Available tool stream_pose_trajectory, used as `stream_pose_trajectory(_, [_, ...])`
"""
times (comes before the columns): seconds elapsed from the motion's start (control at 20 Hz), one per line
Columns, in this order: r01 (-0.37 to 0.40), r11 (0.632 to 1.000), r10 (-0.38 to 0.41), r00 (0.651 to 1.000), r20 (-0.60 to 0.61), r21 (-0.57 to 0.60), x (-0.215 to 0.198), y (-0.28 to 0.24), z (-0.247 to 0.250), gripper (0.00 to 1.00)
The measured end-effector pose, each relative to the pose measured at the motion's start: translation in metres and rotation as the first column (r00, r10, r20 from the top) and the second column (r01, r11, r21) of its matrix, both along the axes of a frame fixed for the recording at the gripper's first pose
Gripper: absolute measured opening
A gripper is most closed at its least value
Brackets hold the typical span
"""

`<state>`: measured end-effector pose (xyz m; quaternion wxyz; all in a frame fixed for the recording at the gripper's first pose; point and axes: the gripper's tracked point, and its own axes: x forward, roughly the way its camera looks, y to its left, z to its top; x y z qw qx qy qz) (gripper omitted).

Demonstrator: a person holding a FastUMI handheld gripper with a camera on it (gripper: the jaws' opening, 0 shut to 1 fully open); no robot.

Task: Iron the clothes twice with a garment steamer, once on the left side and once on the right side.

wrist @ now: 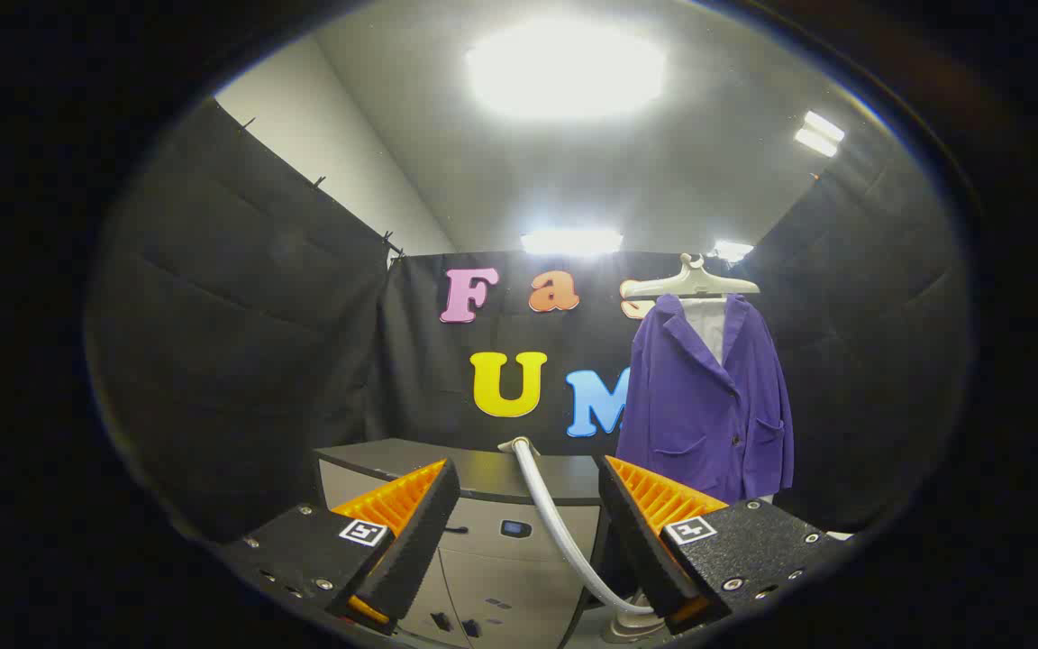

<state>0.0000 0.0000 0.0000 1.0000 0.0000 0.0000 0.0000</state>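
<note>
Hanging from a pale hanger [690, 281] against the booth's black cloth wall [240, 342], the purple jacket [708, 397] sits beyond the claw's right finger and a little to the right of it, well apart from both fingers. Its cloth is a solid violet with a broad notched collar laid open, and a strip of white lining or a white garment shows at the neck between the lapels. Dark buttons run down the front closure, and two patch pockets sit low on the front, one on each side. The sleeve on the right side falls straight down past the pocket, and the hem ends just above the right finger's top edge. A white steamer hose [555, 523] rises from a fitting at the back edge of a dark-topped cabinet and curves down between the two fingers to a pale steamer head [632, 624] low by the right finger; whether the finger touches that head cannot be told. The cabinet [501, 541], a grey unit with a dark top like a bench, stands just ahead of the fingers and carries small switches or sockets on its front panel. The claw [528, 541] is spread wide, its two fingers [393, 505] standing far apart with nothing clamped between them, only the hose passing through the gap. Bright ceiling lights [564, 68] glare overhead.
</note>
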Motion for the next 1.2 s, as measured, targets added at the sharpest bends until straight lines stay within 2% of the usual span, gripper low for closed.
stream_pose_trajectory(0.25, [0.000, 1.000, 0.000, 0.999, -0.032, 0.019, -0.004, -0.020, -0.007, 0.95])
stream_pose_trajectory(0.35, [-0.035, 0.998, 0.038, 0.997, -0.062, 0.058, -0.007, -0.011, -0.013, 0.95])
stream_pose_trajectory(0.55, [-0.054, 0.997, 0.059, 0.993, -0.104, 0.049, -0.009, -0.002, -0.020, 0.96])
stream_pose_trajectory(0.75, [0.082, 0.996, -0.078, 0.992, -0.096, 0.038, -0.010, -0.035, -0.015, 0.95])
stream_pose_trajectory(0.95, [0.230, 0.972, -0.224, 0.969, -0.104, 0.053, -0.015, -0.064, -0.017, 0.95])
stream_pose_trajectory(1.05, [0.254, 0.967, -0.252, 0.966, -0.062, 0.035, -0.019, -0.070, -0.007, 0.95])
stream_pose_trajectory(1.2, [0.239, 0.971, -0.239, 0.971, 0.018, -0.022, -0.022, -0.069, 0.005, 0.95])
